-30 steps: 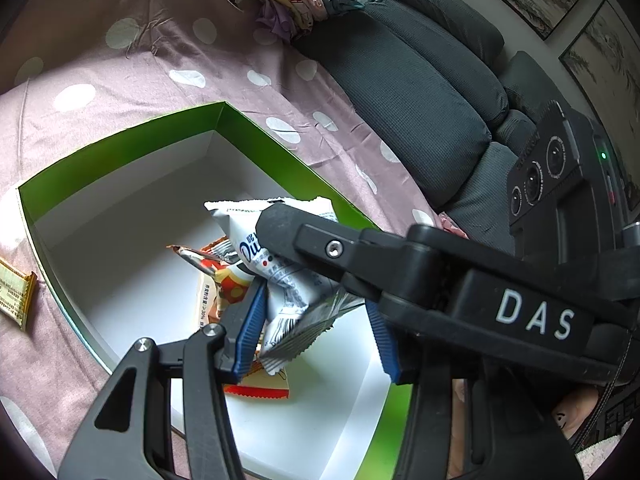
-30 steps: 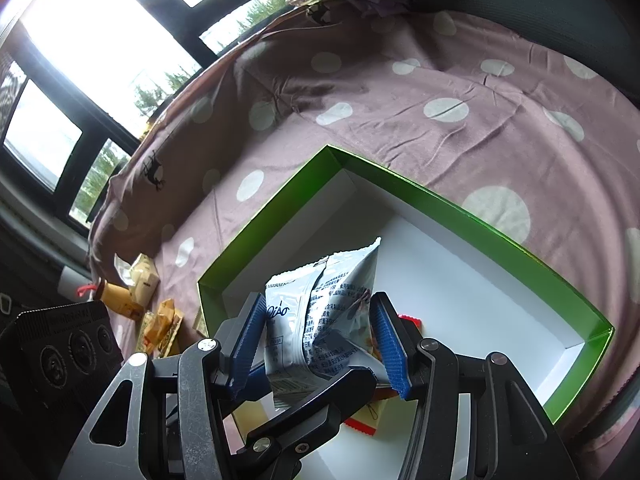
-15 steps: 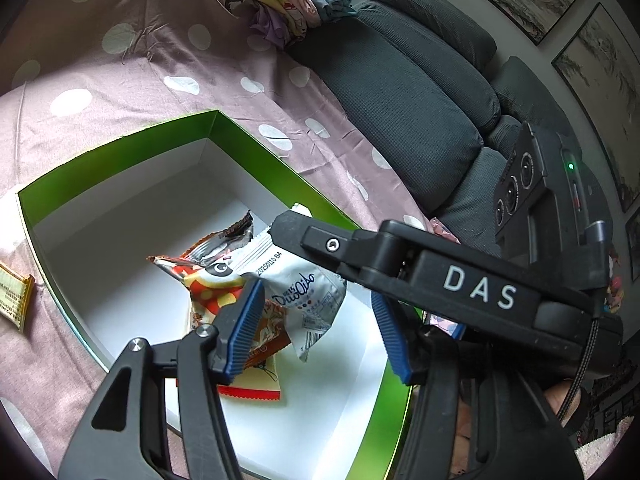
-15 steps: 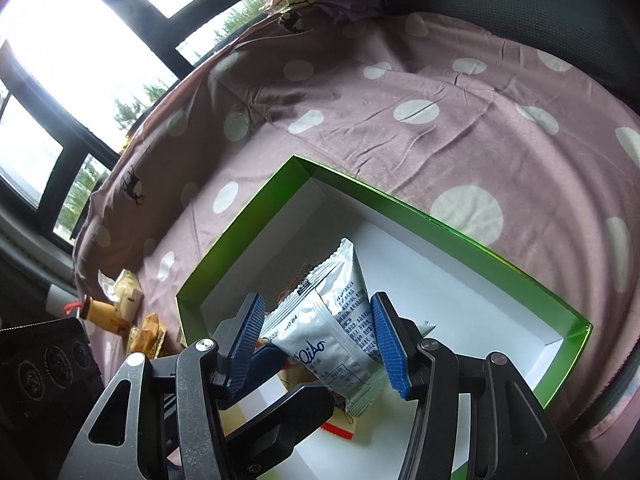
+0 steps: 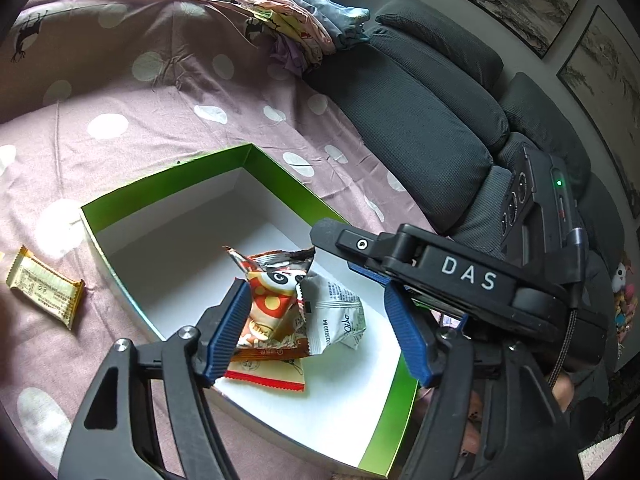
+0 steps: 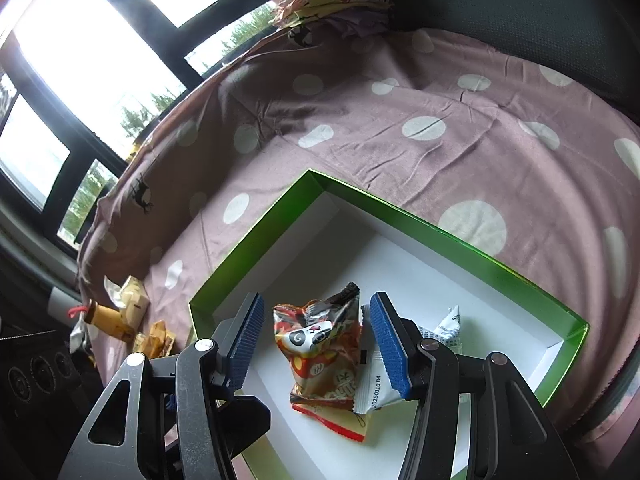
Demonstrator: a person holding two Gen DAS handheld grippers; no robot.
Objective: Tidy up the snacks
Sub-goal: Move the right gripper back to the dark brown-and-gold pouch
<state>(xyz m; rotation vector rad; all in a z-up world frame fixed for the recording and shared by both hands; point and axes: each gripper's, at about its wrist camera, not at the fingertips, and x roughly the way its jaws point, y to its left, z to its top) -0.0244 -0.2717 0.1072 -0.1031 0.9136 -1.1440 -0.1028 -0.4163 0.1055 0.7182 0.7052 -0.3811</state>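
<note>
– Snacks are seen in a green box (image 5: 280,178) with a white floor; the box is set on a pink cloth with white dots (image 5: 160,92); where in the box are they piled?

– Near the corner closest to the cameras; a panda snack bag (image 5: 276,300) in red and orange is laid on top; a white and grey snack bag (image 5: 340,316) is tucked beside it, touching it; a flat packet with a red edge (image 5: 268,378) is pinned under both.

– How are the grippers held?

– The left gripper (image 5: 320,328) is spread wide, with its blue pads on each side of the pile; nothing is pinched by it; the right gripper (image 6: 316,344) is spread wide too; the panda bag (image 6: 320,356) is seen between its pads, but it is not squeezed; from the right wrist view the white and grey bag (image 6: 376,384) is partly hidden behind one blue pad.

– Is anything left outside the box?

– Yes; a yellow wafer bar (image 5: 44,292) is laid on the cloth, near the box's left wall; more yellow snacks (image 6: 120,320) are heaped at the cloth's edge, well apart from the box; folded clothes (image 5: 304,24) are stacked at the far end, beside a dark grey sofa (image 5: 420,100).
</note>
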